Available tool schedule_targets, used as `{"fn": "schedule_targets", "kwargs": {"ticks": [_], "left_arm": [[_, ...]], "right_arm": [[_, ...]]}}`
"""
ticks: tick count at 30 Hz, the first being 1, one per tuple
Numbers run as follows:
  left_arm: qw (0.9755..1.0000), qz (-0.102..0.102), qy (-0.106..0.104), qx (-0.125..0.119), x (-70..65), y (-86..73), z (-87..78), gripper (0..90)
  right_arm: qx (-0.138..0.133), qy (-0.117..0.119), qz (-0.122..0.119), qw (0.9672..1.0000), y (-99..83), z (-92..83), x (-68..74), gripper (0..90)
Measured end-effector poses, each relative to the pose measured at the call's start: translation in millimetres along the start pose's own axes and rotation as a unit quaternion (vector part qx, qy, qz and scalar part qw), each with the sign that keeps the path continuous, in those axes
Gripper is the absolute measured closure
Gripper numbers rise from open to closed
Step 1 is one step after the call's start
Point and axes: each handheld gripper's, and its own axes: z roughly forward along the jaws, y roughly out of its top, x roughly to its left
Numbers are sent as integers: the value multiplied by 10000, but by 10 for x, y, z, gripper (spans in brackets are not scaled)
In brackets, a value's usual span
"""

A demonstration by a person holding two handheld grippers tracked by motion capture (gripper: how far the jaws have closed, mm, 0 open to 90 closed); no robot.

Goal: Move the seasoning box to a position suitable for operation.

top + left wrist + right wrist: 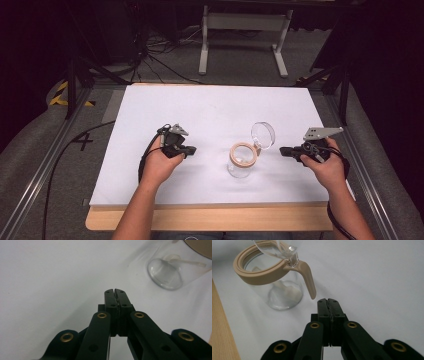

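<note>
White sheeting covers the bench (210, 107), with a strip of bare wood along the edge nearest me, and beyond the far edge I see grey floor, cables and a white stand. Nearest on my side, I hold the left gripper (187, 149) and the right gripper (284, 150) low over the sheet, both pointing inward toward each other; each has its jaws pressed together with nothing between them. Between them stands a clear glass jar (241, 161) with a tan rim, its round clear lid (262, 135) swung up and open on the far right side of the mouth. From the right gripper view the jar's tan handle (308, 280) hangs down just ahead of my jaw tips, so I judge the right gripper is the nearer one, with the jar lying straight along its line; the left sits farther off.
</note>
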Motion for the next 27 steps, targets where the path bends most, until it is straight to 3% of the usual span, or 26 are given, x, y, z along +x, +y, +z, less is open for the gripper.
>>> {"fn": "schedule_targets", "kwargs": {"ticks": [7, 19, 27], "left_arm": [[10000, -34, -39, -17, -81, 42, 10, 899], [9981, 432, -437, -13, -382, 197, 127, 899], [9965, 571, -616, -7, -474, 258, 205, 899]], "right_arm": [[204, 126, -96, 9997, 11, -10, 32, 900], [291, 300, -257, 9988, 22, -51, 121, 900], [326, 608, -486, 9964, 35, 49, 282, 900]]}}
